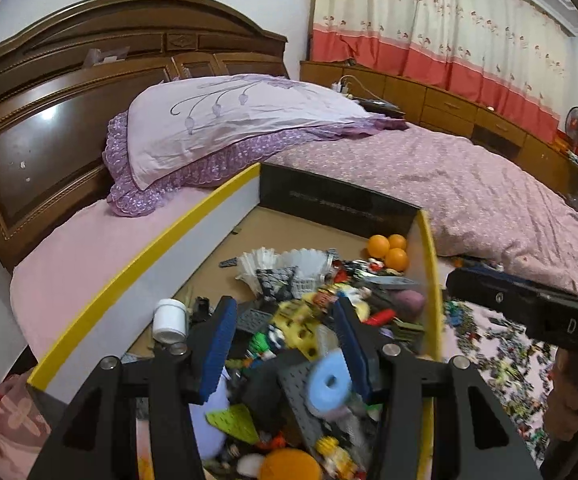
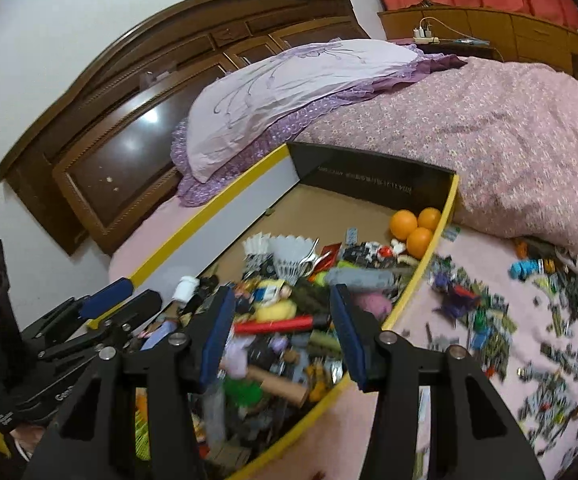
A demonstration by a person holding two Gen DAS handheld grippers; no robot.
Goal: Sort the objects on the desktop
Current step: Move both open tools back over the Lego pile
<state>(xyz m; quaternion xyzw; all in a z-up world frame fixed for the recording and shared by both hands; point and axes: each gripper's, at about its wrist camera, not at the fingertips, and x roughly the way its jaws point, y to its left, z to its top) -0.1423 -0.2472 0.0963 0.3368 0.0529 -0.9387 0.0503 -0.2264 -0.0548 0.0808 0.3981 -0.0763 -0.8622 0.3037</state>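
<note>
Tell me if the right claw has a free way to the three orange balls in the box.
Probably yes. The right claw is open and empty, and the orange balls lie uncovered in the box's far corner, past the toy pile, reachable from above.

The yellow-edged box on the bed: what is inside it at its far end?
Three orange balls lie in the far right corner of the box, beside white shuttlecocks and a toy pile. Bare cardboard floor shows beyond. What lies under the pile is covered.

"DAS" in white on the right gripper (image 1: 545, 316), box wall print (image 2: 365, 189) too blurred to read
</note>
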